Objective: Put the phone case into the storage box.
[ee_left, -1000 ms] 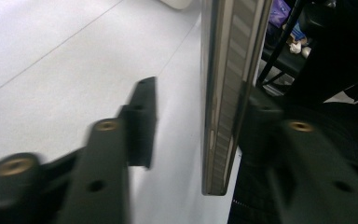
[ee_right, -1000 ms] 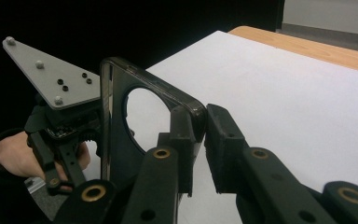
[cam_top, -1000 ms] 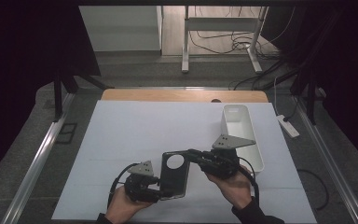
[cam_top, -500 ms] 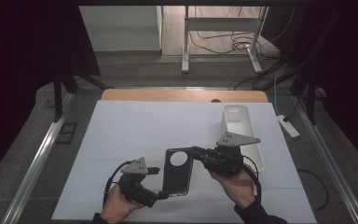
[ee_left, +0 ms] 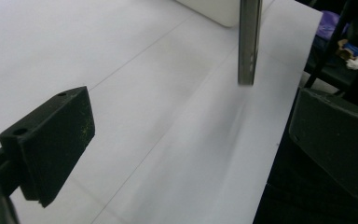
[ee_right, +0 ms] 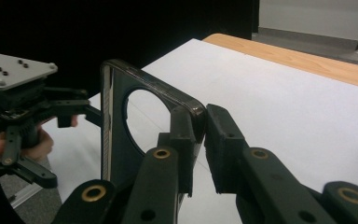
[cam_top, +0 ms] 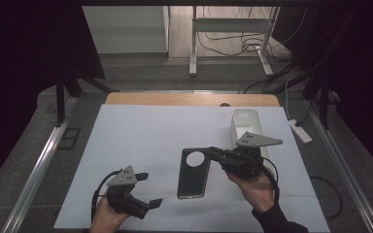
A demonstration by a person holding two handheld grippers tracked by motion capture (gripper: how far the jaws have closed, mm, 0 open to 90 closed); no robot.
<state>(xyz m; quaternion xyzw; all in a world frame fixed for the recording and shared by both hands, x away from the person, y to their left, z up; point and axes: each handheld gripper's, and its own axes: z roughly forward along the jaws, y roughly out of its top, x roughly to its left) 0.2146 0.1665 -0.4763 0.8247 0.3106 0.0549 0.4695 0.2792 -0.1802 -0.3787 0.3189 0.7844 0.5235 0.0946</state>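
The phone case (cam_top: pixel 193 172) is hanging over the white sheet (cam_top: pixel 141 141), clamped at one top corner by our right gripper (ee_right: pixel 199 140). Our left gripper (cam_top: pixel 148 190) has just been opening — jaws wide, nothing between them — well apart from the case. In the left gripper view we are seeing just the case's edge, cut off at the top.

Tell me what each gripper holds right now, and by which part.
The right gripper clamps the dark phone case by its top edge, beside the round camera cutout. The left gripper holds nothing; its jaws have just been opening and stand apart.
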